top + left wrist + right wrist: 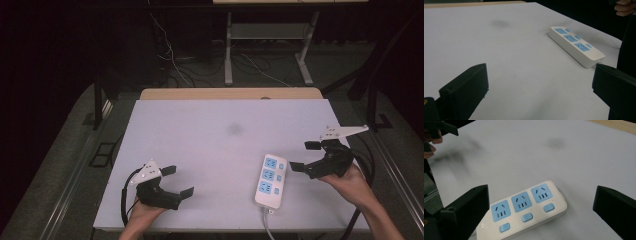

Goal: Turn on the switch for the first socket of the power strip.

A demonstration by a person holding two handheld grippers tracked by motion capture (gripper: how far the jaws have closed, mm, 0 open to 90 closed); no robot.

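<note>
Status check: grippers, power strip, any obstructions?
Left gripper open, empty. Right gripper open, beside power strip, not touching. Strip flat on table. Nothing in the way.

White power strip [270, 181] with blue sockets, black tools, pale, perhaps lilac table [210, 150]

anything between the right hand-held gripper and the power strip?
Nothing visible. The right hand-held gripper hangs open just right of the power strip, and the table between them is bare. In the right gripper view the strip lies directly between its spread jaws.
</note>
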